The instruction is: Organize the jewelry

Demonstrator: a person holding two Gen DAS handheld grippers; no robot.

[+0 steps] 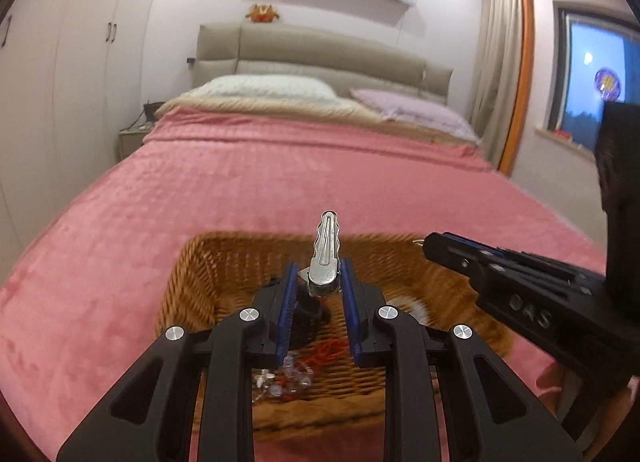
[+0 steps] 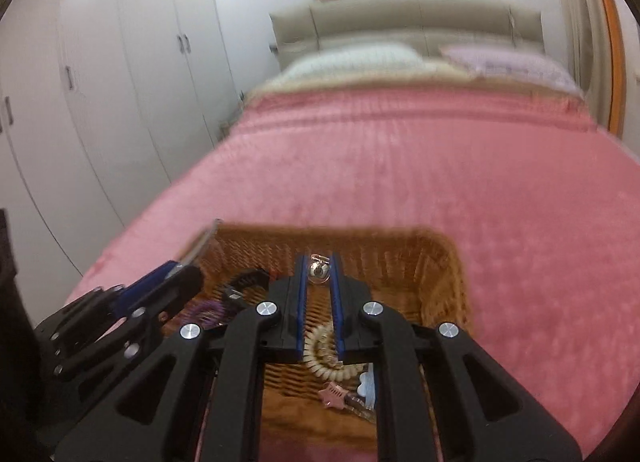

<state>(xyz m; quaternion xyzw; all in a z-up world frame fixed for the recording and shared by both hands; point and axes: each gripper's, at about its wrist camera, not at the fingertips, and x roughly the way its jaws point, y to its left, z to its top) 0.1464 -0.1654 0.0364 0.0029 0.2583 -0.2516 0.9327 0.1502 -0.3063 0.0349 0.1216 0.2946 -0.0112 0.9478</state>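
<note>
- Hair clip [image 1: 325, 258] is pinched by its hinge end in the left gripper [image 1: 319, 282], above the wicker basket [image 1: 200, 262] on the bed [image 1: 280, 181].
- Right gripper [image 2: 319, 272] is nearly closed on something small and shiny, maybe a ring [image 2: 318, 270]; too blurry to tell.
- Lift both straight up, clear of the rim, so nothing snags.

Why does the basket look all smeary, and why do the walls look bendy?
Left wrist view: the wicker basket is smeared by motion, while the silver hair clip in the left gripper stays sharp. Right wrist view: the whole bed and the pillows are blurred; the small shiny piece in the right gripper is clearer. Both views: the fisheye lens bends the wardrobe and darkens the corners.
</note>
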